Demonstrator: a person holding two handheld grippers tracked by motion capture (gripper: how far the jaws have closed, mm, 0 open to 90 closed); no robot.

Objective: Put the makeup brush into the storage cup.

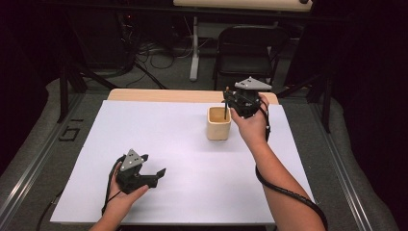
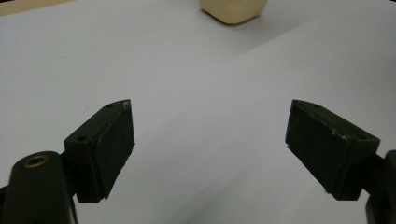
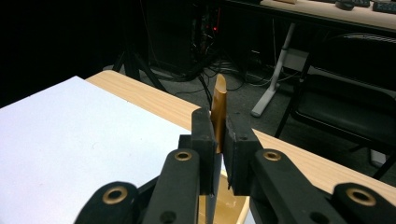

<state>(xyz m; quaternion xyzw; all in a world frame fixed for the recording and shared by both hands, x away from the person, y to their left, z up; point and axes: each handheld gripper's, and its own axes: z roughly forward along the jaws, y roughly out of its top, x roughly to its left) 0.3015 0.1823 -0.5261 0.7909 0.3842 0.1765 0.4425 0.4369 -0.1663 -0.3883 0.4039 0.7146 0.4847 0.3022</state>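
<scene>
- R gripper (image 1: 226,103) sits at about 1 o'clock on the white sheet (image 1: 183,159), right over the cream cup (image 1: 219,123).
- Its jaws are closed tight on a thin stick-like tool w/ a wooden handle (image 3: 218,105); the handle top pokes up past the pads in the right gripper view.
- In the high view the tool's dark lower part (image 1: 225,110) runs down into the cup mouth; can't tell if it touches the bottom.
- Cup stands upright at about 1 o'clock from sheet centre, near the far edge, well apart from the L gripper.
- L gripper (image 1: 156,174) at about 7 o'clock, low over the sheet, jaws spread wide, nothing between them.
- Left gripper view: bare white sheet betw. the pads, cup (image 2: 233,10) at 12 o'clock.
- Wooden table edge (image 1: 159,95) shows beyond the sheet.
</scene>
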